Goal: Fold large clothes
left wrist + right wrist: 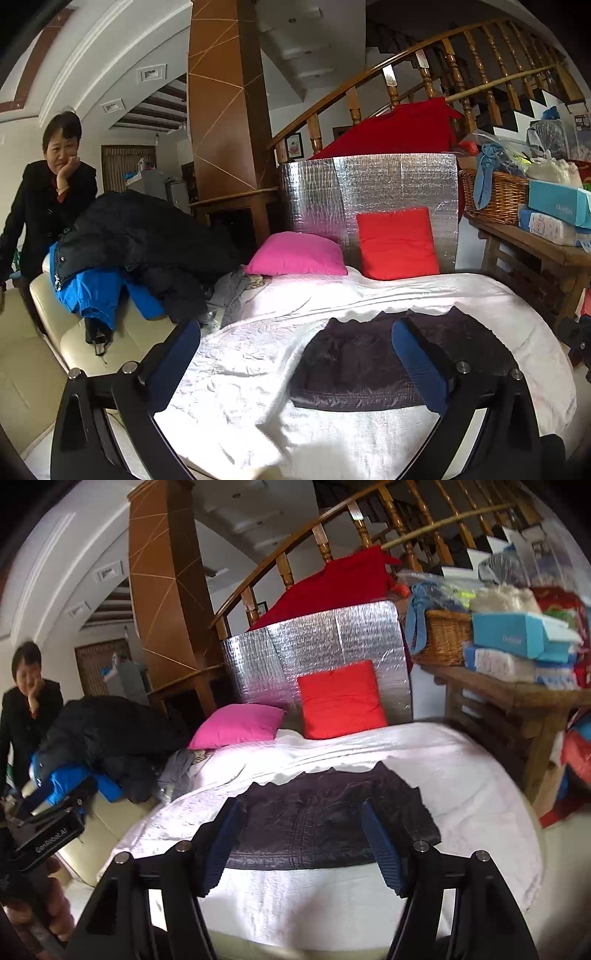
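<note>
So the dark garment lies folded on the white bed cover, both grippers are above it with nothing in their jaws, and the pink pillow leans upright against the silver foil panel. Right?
Not quite. The red pillow is the one leaning upright against the silver foil panel; the pink pillow lies flat on the white bed cover beside it, as the left wrist view shows. The rest holds: the dark garment lies folded, and the left gripper and right gripper are empty.

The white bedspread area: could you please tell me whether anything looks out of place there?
The folded dark garment lies flat on the white bedspread. Only the heap of dark and blue jackets looks untidy, slumped over the sofa's edge at the left.
</note>
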Demonstrator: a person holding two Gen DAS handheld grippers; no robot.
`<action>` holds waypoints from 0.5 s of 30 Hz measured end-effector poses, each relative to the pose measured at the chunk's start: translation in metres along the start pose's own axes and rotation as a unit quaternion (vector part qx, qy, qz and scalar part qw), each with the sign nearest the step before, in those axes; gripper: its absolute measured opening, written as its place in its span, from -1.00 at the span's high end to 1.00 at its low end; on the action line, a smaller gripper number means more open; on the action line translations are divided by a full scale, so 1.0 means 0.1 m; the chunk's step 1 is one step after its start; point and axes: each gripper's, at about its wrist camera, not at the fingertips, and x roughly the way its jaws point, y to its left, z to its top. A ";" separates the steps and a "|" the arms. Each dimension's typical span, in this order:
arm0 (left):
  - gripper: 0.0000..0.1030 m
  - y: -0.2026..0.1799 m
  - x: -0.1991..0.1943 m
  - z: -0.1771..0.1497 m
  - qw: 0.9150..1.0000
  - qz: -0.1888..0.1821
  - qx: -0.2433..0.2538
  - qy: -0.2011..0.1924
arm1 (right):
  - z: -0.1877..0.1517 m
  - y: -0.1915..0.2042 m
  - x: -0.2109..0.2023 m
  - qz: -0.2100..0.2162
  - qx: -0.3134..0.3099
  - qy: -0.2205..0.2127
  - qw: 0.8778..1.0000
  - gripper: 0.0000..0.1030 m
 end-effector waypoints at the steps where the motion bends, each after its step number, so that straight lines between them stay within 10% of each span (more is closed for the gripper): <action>1: -1.00 0.01 -0.04 0.00 1.000 0.004 0.000 -0.001 | 0.00 0.05 -0.04 -0.011 -0.006 -0.002 1.000 -0.38; 15: -1.00 0.20 -0.41 0.07 0.999 0.016 -0.018 -0.025 | 0.04 0.37 -0.37 -0.081 -0.038 -0.029 0.996 -0.39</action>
